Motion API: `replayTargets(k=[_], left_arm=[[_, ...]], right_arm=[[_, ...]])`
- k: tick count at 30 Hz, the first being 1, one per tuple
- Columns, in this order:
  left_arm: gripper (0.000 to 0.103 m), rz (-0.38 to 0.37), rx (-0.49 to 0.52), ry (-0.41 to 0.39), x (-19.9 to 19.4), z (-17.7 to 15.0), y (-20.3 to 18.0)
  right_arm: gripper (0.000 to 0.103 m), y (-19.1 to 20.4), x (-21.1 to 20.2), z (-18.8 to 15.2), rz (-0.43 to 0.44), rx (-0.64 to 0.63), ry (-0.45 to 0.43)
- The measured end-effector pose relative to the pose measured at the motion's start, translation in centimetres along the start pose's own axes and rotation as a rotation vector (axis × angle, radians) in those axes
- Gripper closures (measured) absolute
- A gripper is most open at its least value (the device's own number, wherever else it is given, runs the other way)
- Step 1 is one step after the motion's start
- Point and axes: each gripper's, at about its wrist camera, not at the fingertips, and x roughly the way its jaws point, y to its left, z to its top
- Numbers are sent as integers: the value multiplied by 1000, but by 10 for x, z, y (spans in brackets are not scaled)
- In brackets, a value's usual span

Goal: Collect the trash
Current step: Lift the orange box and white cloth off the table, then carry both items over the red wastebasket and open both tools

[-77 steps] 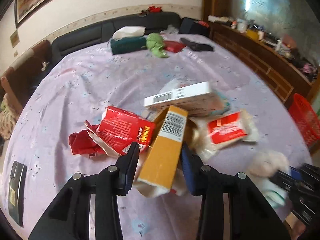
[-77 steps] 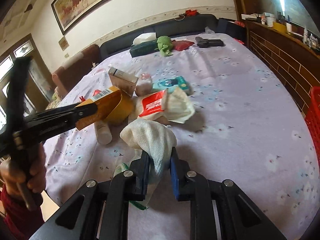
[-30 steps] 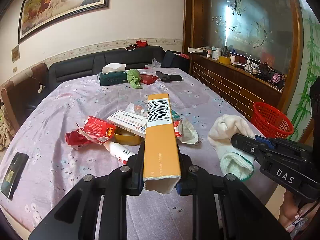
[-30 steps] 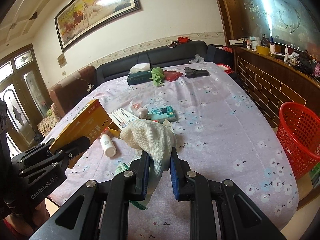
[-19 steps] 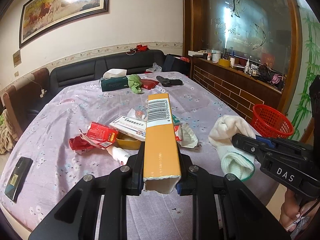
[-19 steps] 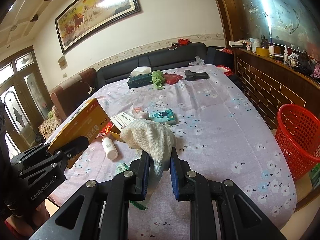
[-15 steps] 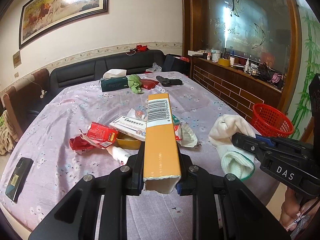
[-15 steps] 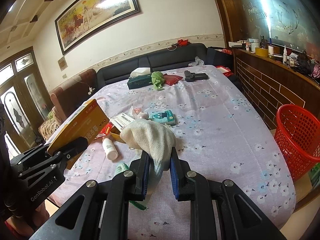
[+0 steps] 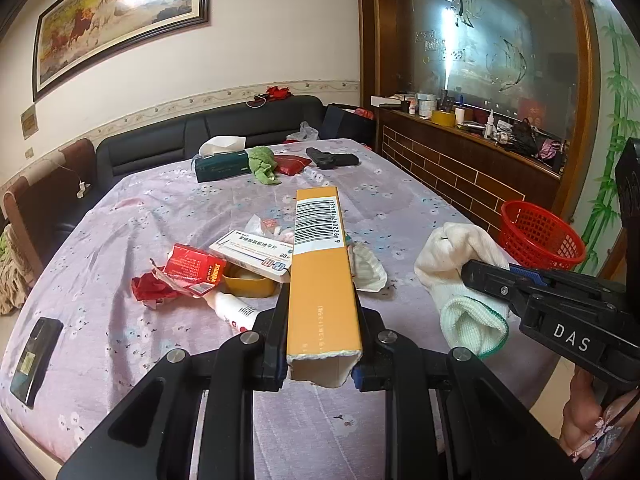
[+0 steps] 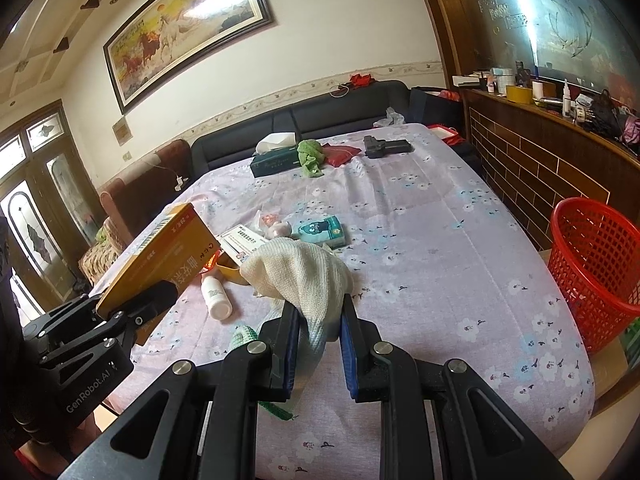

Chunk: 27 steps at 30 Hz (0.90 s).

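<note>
My left gripper is shut on a long orange carton with a barcode, held above the table. The same orange carton shows at the left of the right wrist view. My right gripper is shut on a white sock with a green cuff; the white sock also hangs at the right of the left wrist view. A red mesh basket stands on the floor off the table's right edge. More trash lies mid-table: a torn red packet, a white medicine box, a small white bottle.
The table wears a lilac flowered cloth. A tissue box, green cloth, red pouch and a dark pistol-shaped object lie at its far end. A black phone rests near the left edge. A brick-faced counter runs along the right.
Since 2.6 s ago both grippers have lifted and drawn back from the trash pile, carrying the carton and the sock. Over the last second almost nothing has shifted.
</note>
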Motion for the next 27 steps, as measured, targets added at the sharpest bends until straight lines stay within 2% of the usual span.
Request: replayTargets(k=[11, 16, 20, 27], left_arm=[[81, -24, 30, -4, 1, 13, -18], [81, -68, 59, 6, 7, 24, -37], [81, -142, 86, 31, 18, 36, -62], [81, -301, 148, 100, 51, 60, -131]], right_arm=[[83, -17, -16, 5, 3, 37, -42], [83, -32, -26, 7, -5, 67, -69], [83, -60, -40, 13, -39, 122, -105], [83, -149, -83, 21, -177, 275, -200]])
